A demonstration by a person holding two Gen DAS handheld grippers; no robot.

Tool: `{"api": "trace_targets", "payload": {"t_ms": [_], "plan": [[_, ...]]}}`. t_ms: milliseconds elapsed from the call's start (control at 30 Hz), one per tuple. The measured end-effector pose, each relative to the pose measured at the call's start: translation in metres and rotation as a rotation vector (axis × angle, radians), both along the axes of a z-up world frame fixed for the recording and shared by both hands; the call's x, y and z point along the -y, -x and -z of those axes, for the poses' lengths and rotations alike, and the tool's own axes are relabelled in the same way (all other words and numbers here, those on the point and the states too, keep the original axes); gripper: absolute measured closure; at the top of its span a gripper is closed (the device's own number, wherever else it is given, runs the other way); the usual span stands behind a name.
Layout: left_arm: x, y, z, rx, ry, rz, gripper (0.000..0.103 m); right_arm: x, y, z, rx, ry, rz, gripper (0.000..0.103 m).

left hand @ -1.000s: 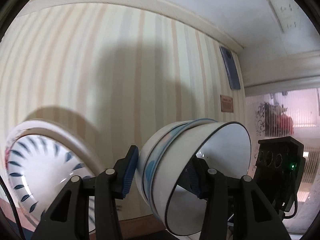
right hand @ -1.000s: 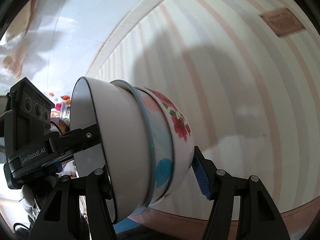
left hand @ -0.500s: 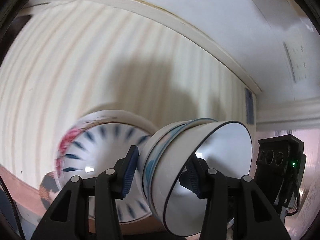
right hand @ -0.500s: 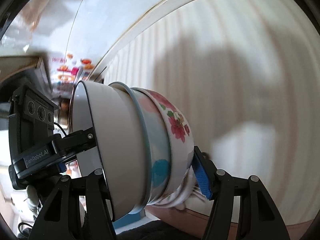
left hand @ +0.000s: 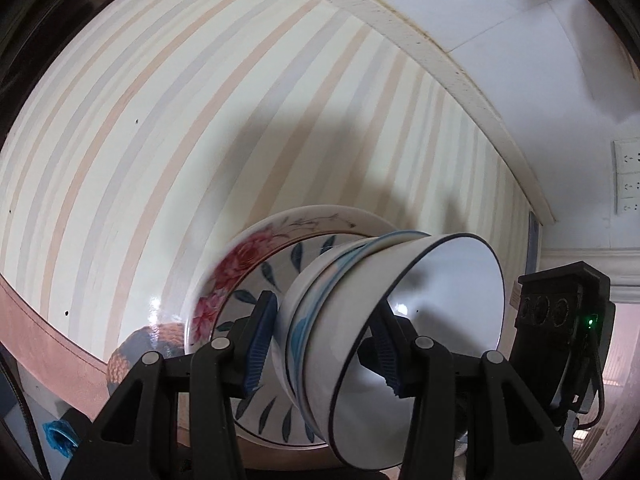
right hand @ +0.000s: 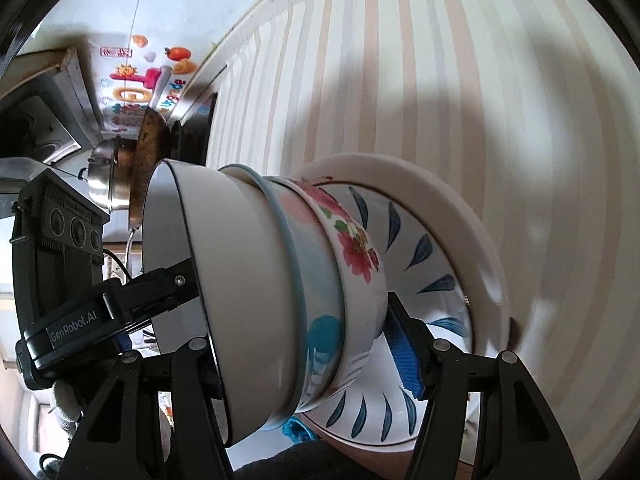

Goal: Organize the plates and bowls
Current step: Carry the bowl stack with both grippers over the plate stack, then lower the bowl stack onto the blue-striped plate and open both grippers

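A nested stack of three bowls [left hand: 384,316] is held between both grippers: a white bowl with a dark rim, a blue-rimmed one and a flowered one [right hand: 352,248]. My left gripper [left hand: 324,344] is shut on the stack's side, one finger inside the white bowl. My right gripper [right hand: 304,340] is shut on the opposite side. Right behind the stack are plates: a blue-leaf plate [left hand: 256,292] on a larger rose-patterned plate [left hand: 240,256], seen also in the right wrist view [right hand: 424,248]. The stack's base is close to or touching the leaf plate; I cannot tell which.
A striped surface [left hand: 180,128] fills the background. Metal pots and a pan [right hand: 120,168] sit far left in the right wrist view. A woven dark item [left hand: 136,344] lies beside the plates. The other gripper's camera body [left hand: 560,312] is at the right.
Both grippers have carried the bowl stack toward the plates; the plates moved from the left edge to directly behind the stack and look much larger.
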State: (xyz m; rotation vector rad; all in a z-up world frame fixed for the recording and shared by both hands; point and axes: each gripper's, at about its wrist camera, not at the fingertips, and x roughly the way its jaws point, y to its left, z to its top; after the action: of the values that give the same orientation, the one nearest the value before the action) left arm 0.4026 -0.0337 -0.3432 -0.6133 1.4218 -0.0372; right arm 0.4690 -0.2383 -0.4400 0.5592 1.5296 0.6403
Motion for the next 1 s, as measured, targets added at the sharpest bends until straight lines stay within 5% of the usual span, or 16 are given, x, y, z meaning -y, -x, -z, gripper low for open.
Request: {"api": "trace_targets", "payload": {"t_ms": [633,767,967,1000], "plan": [[0.004,0.001,0.004,-0.006,-0.015,0.02,0.06,-0.01,-0.008,0.003,-0.015,0.05,-0.014,0.038],[0.006,0.002,-0.002,-0.008,-0.08,0.039,0.06,-0.01,-0.007,0.004,-0.035,0.057,-0.012,0.038],[0.005,0.01,-0.021,0.022,-0.191,0.055,0.057,-0.006,-0.006,-0.03,0.075,0.149,-0.026,0.03],[0.005,0.012,-0.024,0.029,-0.206,0.057,0.05,-0.005,-0.005,-0.04,0.105,0.177,-0.034,0.027]]}}
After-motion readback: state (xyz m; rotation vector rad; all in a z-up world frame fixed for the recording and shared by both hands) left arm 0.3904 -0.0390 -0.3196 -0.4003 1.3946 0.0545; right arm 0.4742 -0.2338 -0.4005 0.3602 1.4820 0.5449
